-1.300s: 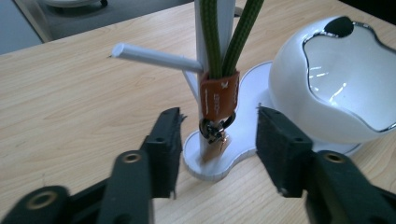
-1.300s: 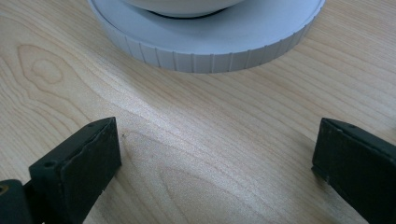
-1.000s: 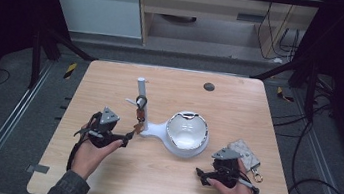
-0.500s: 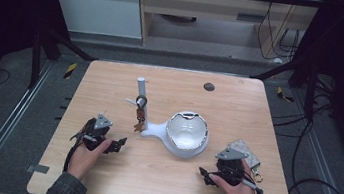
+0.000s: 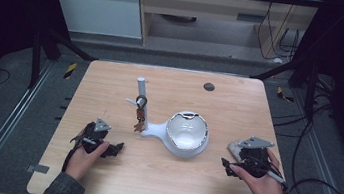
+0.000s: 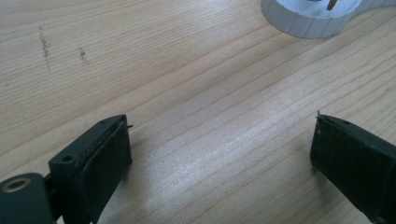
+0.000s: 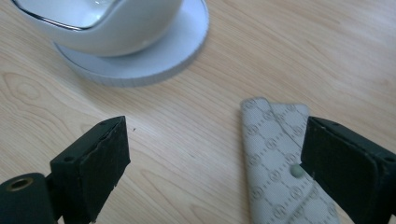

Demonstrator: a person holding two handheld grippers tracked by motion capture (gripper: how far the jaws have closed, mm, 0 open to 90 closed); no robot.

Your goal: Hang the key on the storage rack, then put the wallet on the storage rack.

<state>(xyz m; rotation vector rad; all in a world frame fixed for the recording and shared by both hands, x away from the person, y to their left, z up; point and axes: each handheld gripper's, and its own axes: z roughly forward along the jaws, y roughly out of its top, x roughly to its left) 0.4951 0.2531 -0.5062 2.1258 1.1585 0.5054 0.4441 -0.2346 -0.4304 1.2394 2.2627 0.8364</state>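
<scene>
My right hand-held gripper (image 7: 215,168) hangs apart over the patterned pouch (image 7: 280,163) at lower right of the tabletop (image 7: 196,116), so closing off-centre could just shove it aside.

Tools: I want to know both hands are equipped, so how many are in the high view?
2. The left tool lies low on the table's left side; the right tool is beside the patterned pouch at the right.

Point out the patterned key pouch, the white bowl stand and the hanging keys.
key pouch (image 7: 275,158), right gripper view, middle of its patterned flap.
white bowl stand (image 5: 186,134), high view, inside of bowl.
hanging keys (image 5: 139,118), high view, the bunch.
</scene>
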